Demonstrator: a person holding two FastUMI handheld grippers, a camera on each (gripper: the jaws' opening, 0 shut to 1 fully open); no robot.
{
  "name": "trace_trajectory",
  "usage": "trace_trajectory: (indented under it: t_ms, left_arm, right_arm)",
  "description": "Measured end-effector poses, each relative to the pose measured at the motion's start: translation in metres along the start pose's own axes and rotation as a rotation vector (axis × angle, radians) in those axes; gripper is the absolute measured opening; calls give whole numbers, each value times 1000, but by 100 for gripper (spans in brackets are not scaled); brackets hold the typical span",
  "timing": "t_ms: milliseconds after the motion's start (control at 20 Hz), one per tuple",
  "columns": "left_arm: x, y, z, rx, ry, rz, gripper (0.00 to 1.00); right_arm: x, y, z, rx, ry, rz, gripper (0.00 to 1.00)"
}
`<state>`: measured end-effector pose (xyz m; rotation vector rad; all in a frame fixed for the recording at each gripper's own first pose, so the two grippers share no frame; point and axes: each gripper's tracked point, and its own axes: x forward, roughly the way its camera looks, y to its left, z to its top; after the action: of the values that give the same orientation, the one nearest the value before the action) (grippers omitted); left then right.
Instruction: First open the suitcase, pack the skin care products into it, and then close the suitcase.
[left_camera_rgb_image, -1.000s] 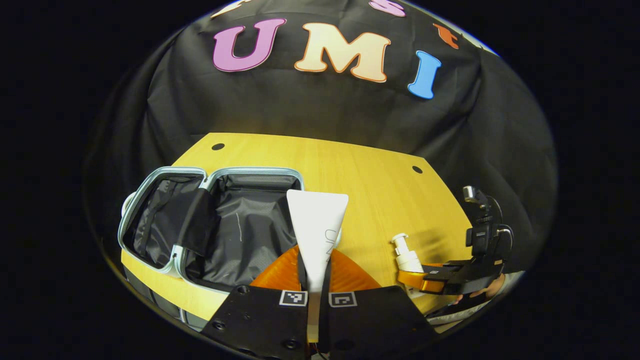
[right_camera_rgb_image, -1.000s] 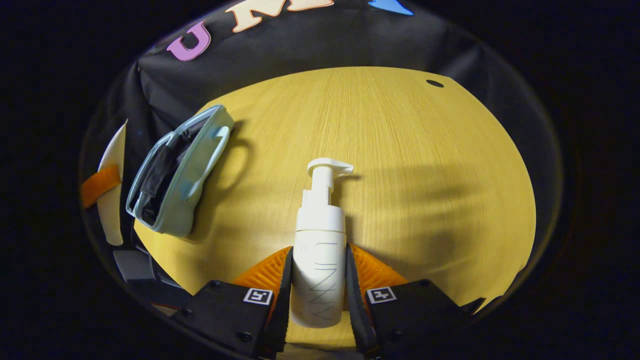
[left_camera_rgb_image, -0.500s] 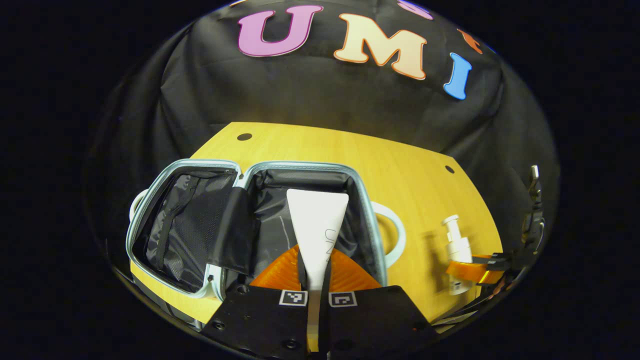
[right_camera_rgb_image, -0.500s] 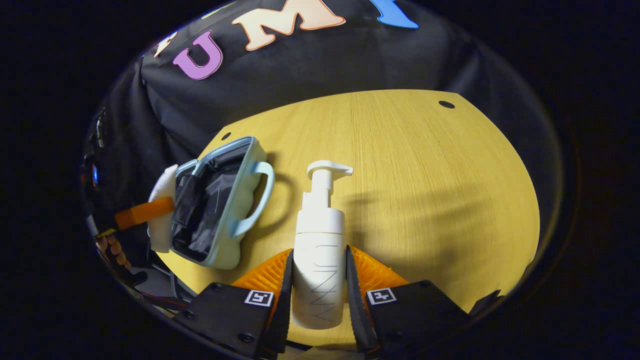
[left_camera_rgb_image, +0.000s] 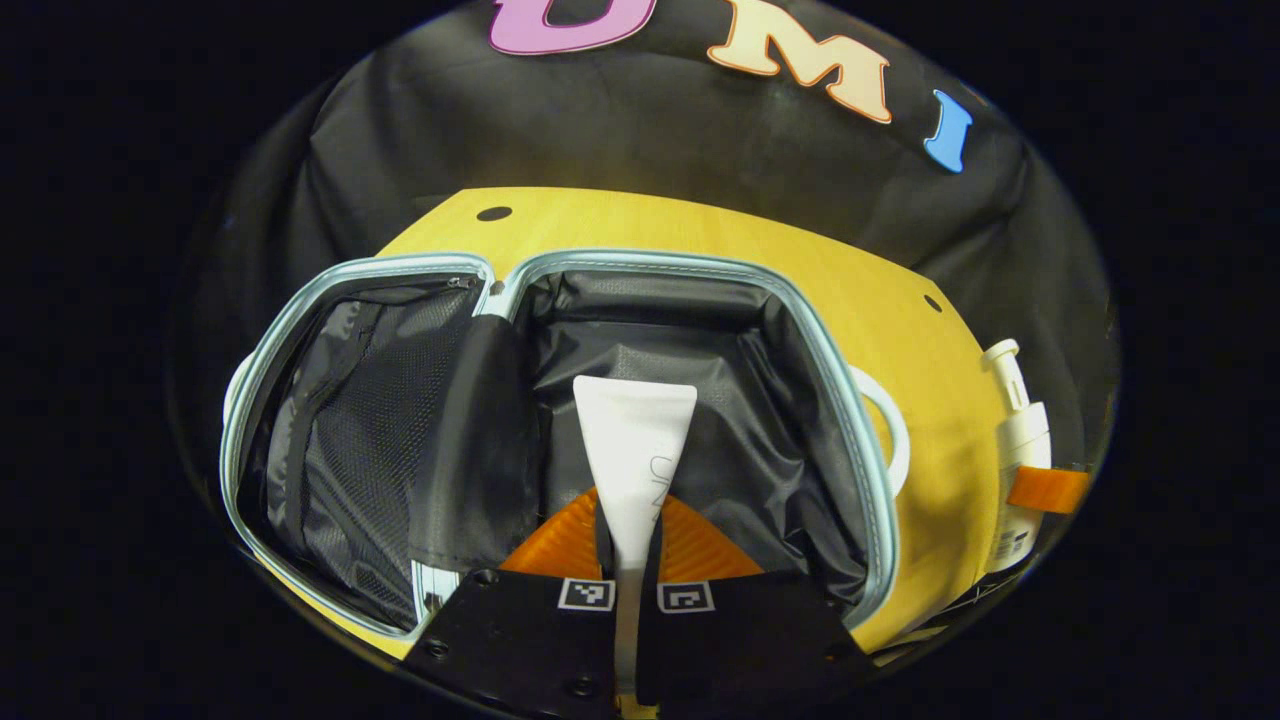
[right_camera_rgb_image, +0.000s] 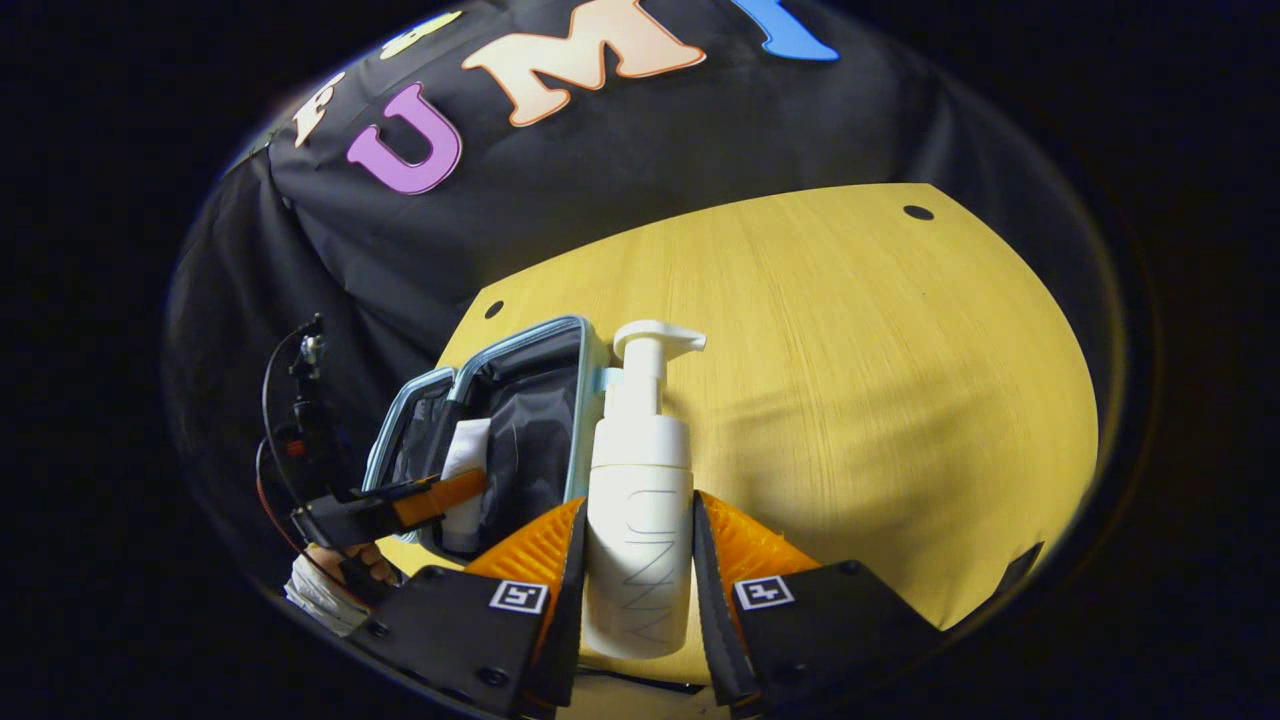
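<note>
- my left gripper (left_camera_rgb_image: 628, 540) is clenched on the tube (left_camera_rgb_image: 634, 440), held over the open suitcase (left_camera_rgb_image: 700, 268)'s right half; judged: lower before letting go.
- my right gripper (right_camera_rgb_image: 635, 560) grasps the pump bottle (right_camera_rgb_image: 640, 500) beside the rim; bring it over the lining next.

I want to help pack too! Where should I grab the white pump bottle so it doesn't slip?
Hold the pump bottle round its wide, straight body, from both sides, as the right gripper does now. The body is round and even, so two fingers sit flat on it. The pump head on top is thin and would likely wobble or press down.
</note>
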<state>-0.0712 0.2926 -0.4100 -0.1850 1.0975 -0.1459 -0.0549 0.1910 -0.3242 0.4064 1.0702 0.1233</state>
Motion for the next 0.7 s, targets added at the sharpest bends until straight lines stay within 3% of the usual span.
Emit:
trace_trajectory:
  t_ms: [250, 400, 500, 600, 700]
  left_arm:
    - [20, 15, -26, -62, 82, -5, 4]
    - [22, 14, -19, -66, 48, -38, 11]
    - [19, 4, -18, -72, 46, -67, 30]
    - [10, -14, -12, -58, 22, -105, 63]
    - [-2, -24, 0, -25, -30, -124, 80]
  right_arm:
    - [8, 27, 0, -20, 3, 6, 52]
    - [13, 40, -1, -35, 4, 12, 52]
    - [16, 53, 0, -40, 5, 26, 52]
    - [20, 64, 0, -54, 8, 39, 52]
    - [30, 76, 0, -63, 15, 53, 52]
